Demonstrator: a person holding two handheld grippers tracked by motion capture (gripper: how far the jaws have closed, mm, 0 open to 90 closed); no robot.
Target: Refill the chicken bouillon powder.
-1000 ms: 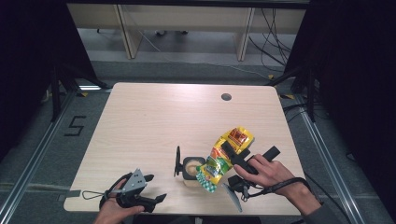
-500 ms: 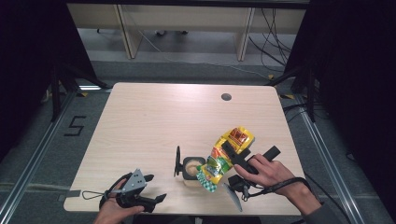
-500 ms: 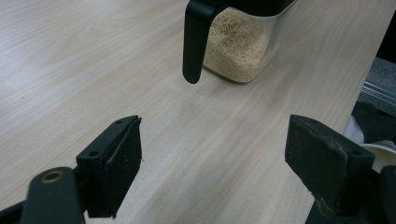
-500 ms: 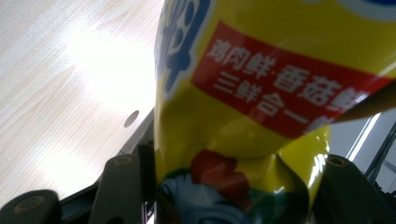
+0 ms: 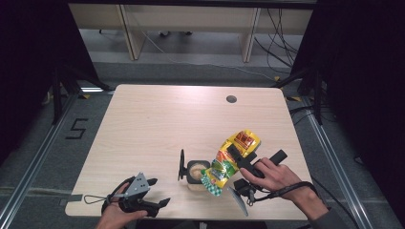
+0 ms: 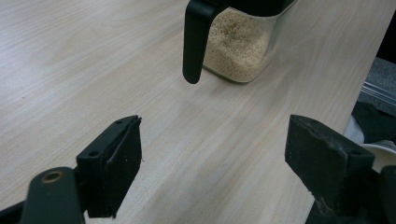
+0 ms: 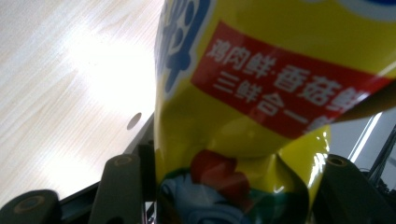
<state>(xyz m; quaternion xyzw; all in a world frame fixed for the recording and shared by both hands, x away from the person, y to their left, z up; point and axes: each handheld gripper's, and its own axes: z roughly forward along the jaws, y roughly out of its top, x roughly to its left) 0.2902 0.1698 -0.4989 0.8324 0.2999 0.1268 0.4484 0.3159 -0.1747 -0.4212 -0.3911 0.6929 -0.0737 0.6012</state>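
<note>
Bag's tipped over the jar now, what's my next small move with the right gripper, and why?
Probably tilt the yellow seasoning bag slightly steeper. The right gripper clamps it, its lower end over the open glass jar, which is only partly filled with granules; the left gripper rests open.

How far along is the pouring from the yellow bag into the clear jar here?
Done: the clear jar already holds pale granules and its black lid is swung open. In hand: the right gripper clamps the yellow bag, tipped with its lower end at the jar's mouth. The left gripper rests open on the table. Left: emptying the bag, setting it down, closing the lid.
</note>
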